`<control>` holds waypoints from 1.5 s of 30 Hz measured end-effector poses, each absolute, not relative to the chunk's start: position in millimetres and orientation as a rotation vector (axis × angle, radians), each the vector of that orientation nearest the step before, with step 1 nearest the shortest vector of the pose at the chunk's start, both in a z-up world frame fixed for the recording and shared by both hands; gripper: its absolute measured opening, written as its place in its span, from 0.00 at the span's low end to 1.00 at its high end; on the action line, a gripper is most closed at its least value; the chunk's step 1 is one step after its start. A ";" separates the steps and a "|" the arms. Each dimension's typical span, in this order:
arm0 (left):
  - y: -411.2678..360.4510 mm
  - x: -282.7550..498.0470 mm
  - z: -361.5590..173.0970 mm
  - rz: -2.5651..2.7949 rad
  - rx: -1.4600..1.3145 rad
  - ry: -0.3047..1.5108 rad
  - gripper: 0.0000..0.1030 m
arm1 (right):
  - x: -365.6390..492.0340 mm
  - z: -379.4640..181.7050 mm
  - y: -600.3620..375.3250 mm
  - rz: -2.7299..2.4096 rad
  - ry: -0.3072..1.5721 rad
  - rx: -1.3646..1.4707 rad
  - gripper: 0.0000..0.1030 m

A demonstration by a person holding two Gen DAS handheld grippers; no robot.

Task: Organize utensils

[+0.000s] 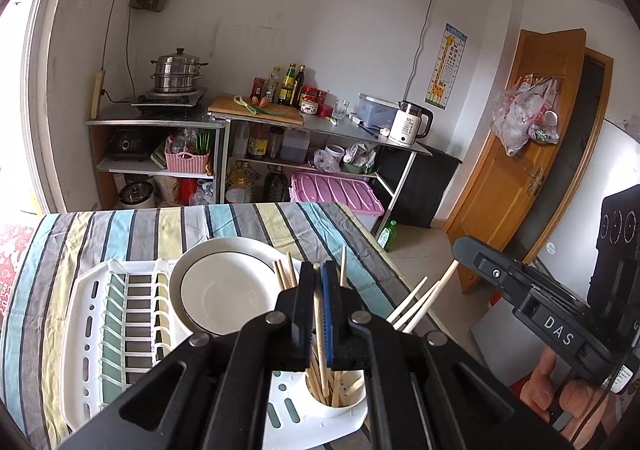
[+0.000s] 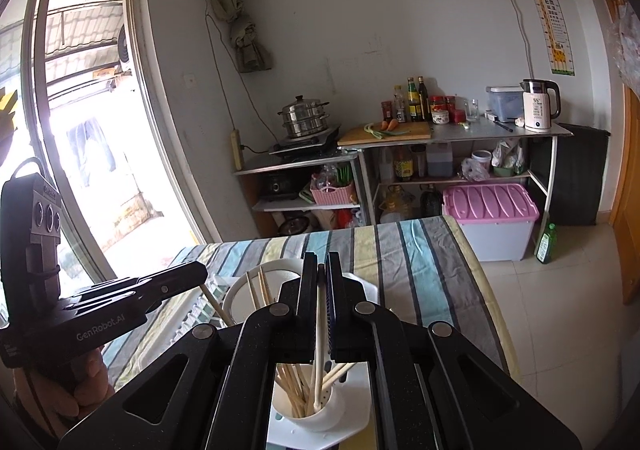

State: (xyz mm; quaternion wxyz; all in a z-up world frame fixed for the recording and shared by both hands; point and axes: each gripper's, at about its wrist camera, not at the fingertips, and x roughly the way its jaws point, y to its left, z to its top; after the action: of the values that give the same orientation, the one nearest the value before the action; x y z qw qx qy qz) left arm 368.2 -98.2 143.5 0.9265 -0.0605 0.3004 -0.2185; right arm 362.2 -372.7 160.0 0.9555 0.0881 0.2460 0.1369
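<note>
Pale wooden chopsticks are what I'm working with: my left claw (image 1: 319, 304) is clamped tight on one chopstick (image 1: 320, 334), and my right claw (image 2: 322, 306) is closed the same way on a whiter, rounder stick (image 2: 319, 346). Each stick's lower end dips into the white plastic cup (image 2: 316, 416), a round holder with small drain holes. I count roughly ten more sticks bunched in it, though they overlap too much for a sure number. The cup sits at the near corner of one white slatted dish rack (image 1: 116, 330), and one round white plate (image 1: 228, 298) with a thin dark rim ring leans in the rack beside it. Everything rests on a tabletop (image 1: 224, 221) under a soft cloth striped in blue, grey and yellow. Across the tiled floor stand two metal shelf units; one carries a stacked steel steamer (image 1: 177, 69), the other a wooden cutting board (image 1: 256, 109) and a white kettle (image 1: 410, 122). A wooden door (image 1: 516, 153) stands open on the right.
</note>
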 end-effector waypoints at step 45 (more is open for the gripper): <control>-45.5 236.7 110.4 -0.294 -0.092 0.580 0.42 | 237.0 149.7 -367.8 0.295 0.479 0.096 0.44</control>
State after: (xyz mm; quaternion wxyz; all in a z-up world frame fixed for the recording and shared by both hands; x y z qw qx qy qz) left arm 236.7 -45.5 110.4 0.9466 -0.0451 0.2847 -0.1444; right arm 237.0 -367.8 149.7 0.9596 0.0473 0.2362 0.1455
